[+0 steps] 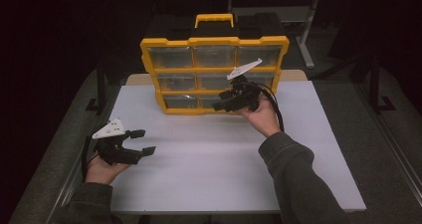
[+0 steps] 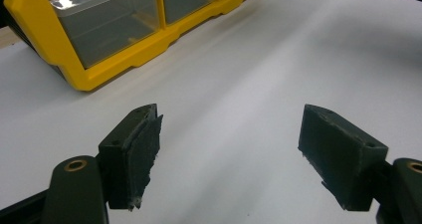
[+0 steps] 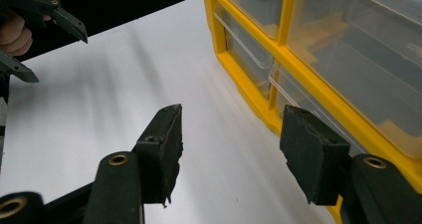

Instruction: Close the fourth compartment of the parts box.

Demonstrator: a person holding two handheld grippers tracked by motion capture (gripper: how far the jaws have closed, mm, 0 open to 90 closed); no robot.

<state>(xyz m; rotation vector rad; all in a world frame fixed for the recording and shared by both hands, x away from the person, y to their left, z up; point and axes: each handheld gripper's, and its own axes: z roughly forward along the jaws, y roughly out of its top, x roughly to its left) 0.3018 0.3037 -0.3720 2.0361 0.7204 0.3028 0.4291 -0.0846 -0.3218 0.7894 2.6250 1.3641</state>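
the right gripper [image 1: 230, 100] is up at the organizer [image 1: 214, 74], fingers [image 3: 161, 149] spread wide and empty, hovering just in front of the bottom row of drawers. the organizer stands upright at the far edge of the worktop [image 1: 224, 159], yellow frame, clear drawers in three rows, handle on top. from the right gripper view, the bottom drawers [image 3: 298, 109] sit just ahead and to the right of the fingers, close but not touching; the right-hand finger looks to overlap the yellow bottom rail, though whether it brushes it i cannot tell. the drawer fronts run long side to side along the frame, so the fingers would need to come in square to a front lip and pull straight back toward the person.

the left gripper [image 1: 142, 142] hangs low at the near left, well apart from the organizer, fingers [image 2: 132, 152] also wide open with nothing between them; in its own view the organizer's lower corner [image 2: 94, 59] lies ahead and to the left across bare white worktop.

so the right hand is clearly the nearer one and my read is it takes the drawer. plenty of open worktop in front for a drawer to slide out; the risk is the whole organizer tipping or skidding forward, with the left too far off to brace it
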